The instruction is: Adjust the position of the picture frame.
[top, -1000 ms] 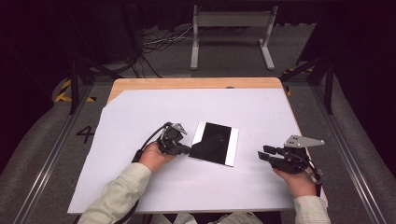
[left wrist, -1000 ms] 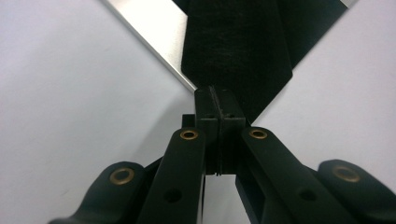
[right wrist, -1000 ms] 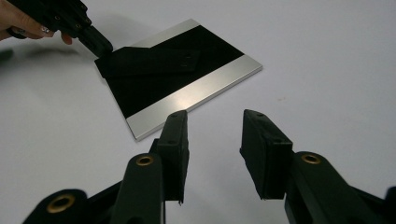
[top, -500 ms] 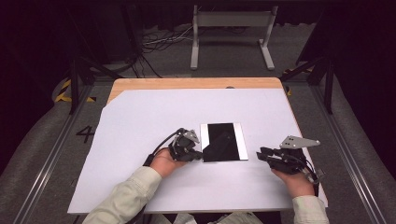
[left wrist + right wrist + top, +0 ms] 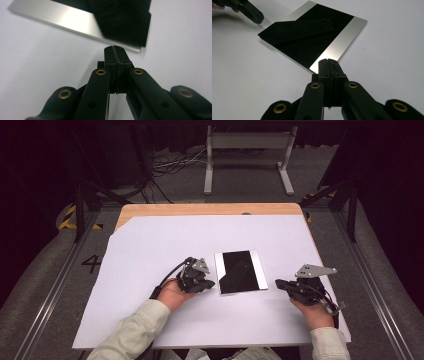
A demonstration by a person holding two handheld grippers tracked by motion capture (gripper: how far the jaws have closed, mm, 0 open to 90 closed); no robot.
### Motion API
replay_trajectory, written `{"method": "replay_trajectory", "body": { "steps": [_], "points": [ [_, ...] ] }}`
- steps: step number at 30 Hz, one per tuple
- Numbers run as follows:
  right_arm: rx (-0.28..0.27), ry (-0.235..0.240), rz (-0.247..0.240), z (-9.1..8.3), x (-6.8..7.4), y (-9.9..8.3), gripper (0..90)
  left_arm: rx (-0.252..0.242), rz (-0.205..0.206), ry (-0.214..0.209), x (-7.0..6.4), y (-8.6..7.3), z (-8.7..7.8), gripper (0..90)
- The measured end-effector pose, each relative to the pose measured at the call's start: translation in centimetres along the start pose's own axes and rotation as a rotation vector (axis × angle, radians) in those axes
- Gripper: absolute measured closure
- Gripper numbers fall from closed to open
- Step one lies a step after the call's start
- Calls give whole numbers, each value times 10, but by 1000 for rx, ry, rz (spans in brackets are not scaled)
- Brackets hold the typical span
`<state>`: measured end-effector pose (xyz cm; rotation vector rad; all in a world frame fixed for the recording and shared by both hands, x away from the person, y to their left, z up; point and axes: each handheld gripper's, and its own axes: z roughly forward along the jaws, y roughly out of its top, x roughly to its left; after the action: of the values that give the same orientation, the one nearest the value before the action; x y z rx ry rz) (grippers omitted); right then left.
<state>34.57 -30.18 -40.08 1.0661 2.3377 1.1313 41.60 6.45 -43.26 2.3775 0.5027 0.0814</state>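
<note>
Left gripper (image 5: 210, 284), lower centre-left of the high view, has jaws pressed together, holding nothing, just beside one mirrored plate (image 5: 241, 271) at centre. Right gripper (image 5: 280, 283), lower right, is likewise closed and empty. Its own view reveals a dark reflection across the plate.

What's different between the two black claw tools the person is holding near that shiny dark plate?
The left gripper sits right beside the plate's left edge, while the right gripper lies apart from its right edge. The right gripper carries a wide grey three-cornered plate standing out on top; the left gripper's looks smaller and tilted. Both are black, rest low over the white table cover, point toward the plate, and have their jaws pressed shut on nothing.
</note>
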Motion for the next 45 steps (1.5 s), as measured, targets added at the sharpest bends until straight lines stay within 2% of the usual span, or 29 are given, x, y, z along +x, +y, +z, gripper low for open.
{"method": "replay_trajectory", "body": {
  "steps": [2, 3, 9, 11, 12, 16, 24, 28, 36, 41, 44, 45],
  "points": [
    [8, -2, -1, 3, 0, 2, 893, -7, -11, 7, 2, -3, -4, 900],
    [13, -3, 2, 5, 0, 4, 893, -20, -33, 17, 7, -8, -10, 900],
    [28, -9, 8, 15, -4, 13, 895, -33, -60, 64, 16, -24, -25, 890],
    [41, -20, 11, 22, -9, 22, 895, -28, -60, 69, 21, -35, -28, 878],
    [41, -20, 11, 22, -9, 22, 895, -28, -60, 69, 21, -35, -28, 877],
    [70, -17, 9, 32, -14, 33, 896, -26, -90, 78, 27, -46, -34, 869],
    [109, -15, 1, 50, -20, 54, 896, -74, -87, 85, 36, -60, -43, 822],
    [126, -20, 7, 58, -25, 61, 896, -112, -84, 91, 38, -62, -46, 805],
    [144, -43, 31, 73, -34, 75, 896, -166, -96, 177, 42, -67, -47, 788],
    [166, -73, 31, 82, -38, 79, 897, -188, -111, 210, 43, -68, -50, 781],
    [177, -88, 53, 88, -42, 80, 897, -192, -114, 220, 44, -68, -50, 771],
    [180, -89, 62, 90, -44, 81, 897, -179, -136, 217, 46, -68, -49, 763]
  ]
}}
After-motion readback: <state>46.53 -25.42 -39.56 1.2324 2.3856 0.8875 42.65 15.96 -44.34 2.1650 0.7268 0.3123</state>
